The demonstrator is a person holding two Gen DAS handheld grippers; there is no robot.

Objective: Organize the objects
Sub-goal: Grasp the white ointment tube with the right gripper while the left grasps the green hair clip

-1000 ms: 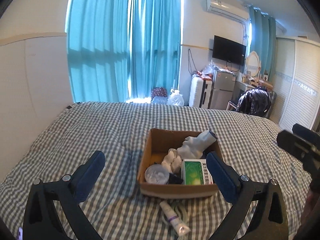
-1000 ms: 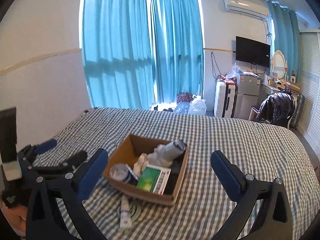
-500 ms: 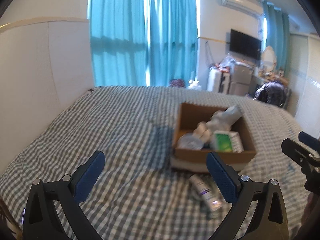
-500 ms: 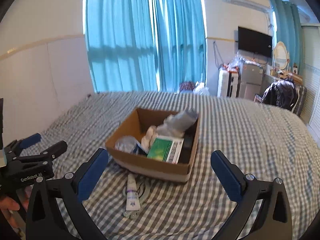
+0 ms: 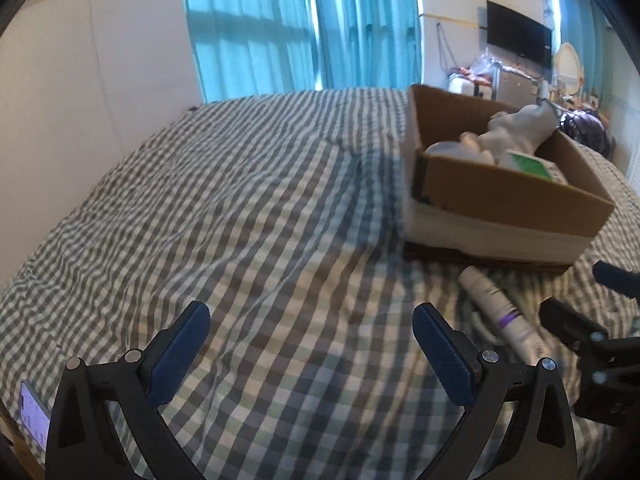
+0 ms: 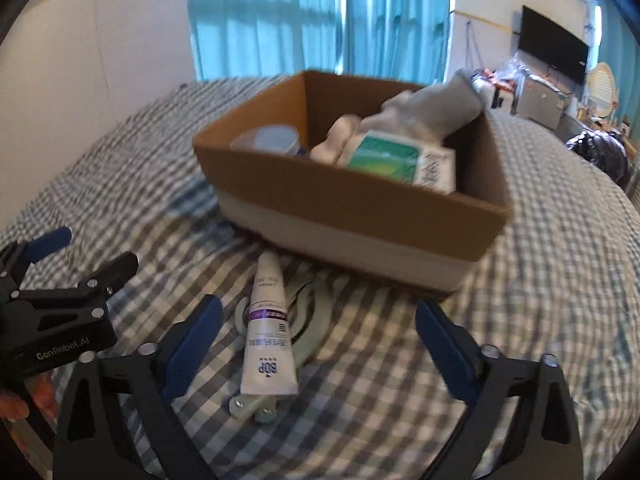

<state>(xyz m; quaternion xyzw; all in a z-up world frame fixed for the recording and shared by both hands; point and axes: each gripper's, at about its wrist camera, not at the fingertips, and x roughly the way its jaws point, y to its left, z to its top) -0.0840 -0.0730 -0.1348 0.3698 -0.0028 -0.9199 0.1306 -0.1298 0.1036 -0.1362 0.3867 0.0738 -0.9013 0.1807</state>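
Observation:
A cardboard box (image 6: 360, 196) sits on the checked bed; it also shows in the left wrist view (image 5: 508, 196). It holds a green-and-white packet (image 6: 396, 158), a grey rolled cloth (image 6: 432, 108) and a clear round lid (image 6: 268, 140). A white tube with a purple band (image 6: 268, 332) lies on a pale coiled cable with a plug (image 6: 308, 320) in front of the box; the tube also shows in the left wrist view (image 5: 500, 312). My right gripper (image 6: 316, 344) is open and empty, low over the tube. My left gripper (image 5: 312, 348) is open and empty, left of the tube.
The checked bedspread (image 5: 240, 200) spreads left of the box. A white wall panel (image 5: 100, 80) runs along the bed's left side. Blue curtains (image 5: 304, 28), a TV (image 5: 516, 36) and cluttered furniture stand beyond the bed. A phone (image 5: 34, 416) lies at the bed's near-left edge.
Both grippers have dropped lower and moved closer to the box and the tube. The left view has swung left, so the box now sits at its right. Both stay open.

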